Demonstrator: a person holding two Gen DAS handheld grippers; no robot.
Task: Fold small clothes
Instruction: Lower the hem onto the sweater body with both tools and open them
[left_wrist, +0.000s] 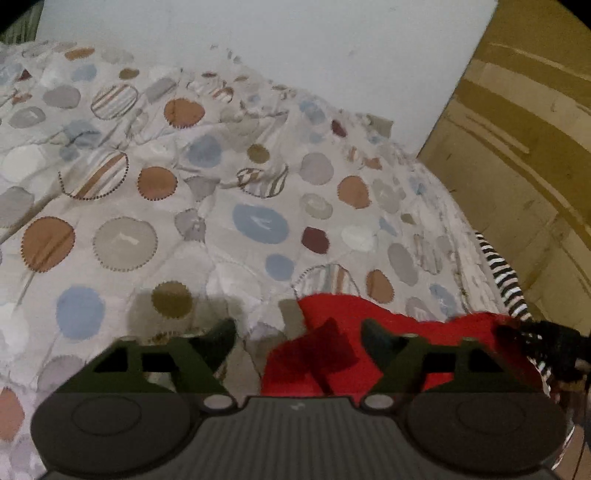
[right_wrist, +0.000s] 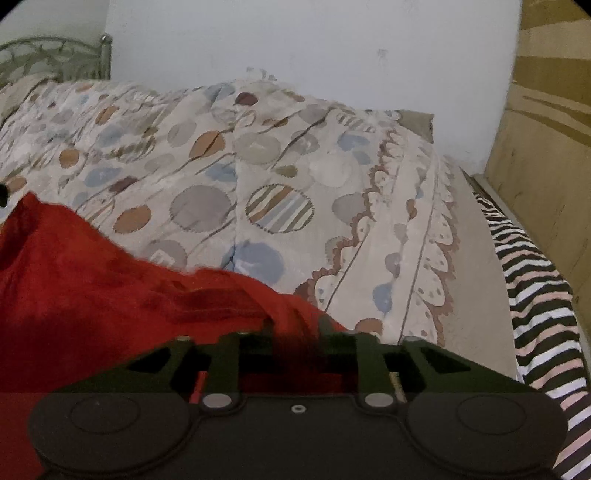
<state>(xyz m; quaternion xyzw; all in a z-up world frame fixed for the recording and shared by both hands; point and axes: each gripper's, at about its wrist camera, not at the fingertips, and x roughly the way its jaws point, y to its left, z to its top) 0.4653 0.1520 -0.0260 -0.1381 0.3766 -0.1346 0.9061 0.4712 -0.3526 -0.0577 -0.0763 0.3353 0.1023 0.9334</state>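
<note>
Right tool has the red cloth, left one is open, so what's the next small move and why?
Probably bring the left tool down and close it on the red cloth edge below it. Its jaws stand apart and empty, while the right tool already pinches the cloth; folding likely needs two held points.

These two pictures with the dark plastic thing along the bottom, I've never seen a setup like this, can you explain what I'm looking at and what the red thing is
Each picture comes from a small wide-angle camera fixed on a hand-held gripper, a two-finger clamp that a person carries, one in each hand. The dark shapes at the bottom are the clamps themselves.

The left gripper has its fingers spread apart and holds nothing. The right gripper has its fingers drawn close, pinching a bunched edge of the red garment, which is the small piece of clothing to be folded.

Everything lies on a bed covered by a spotted quilt. A black-and-white striped cloth lies along the bed's right edge.
</note>
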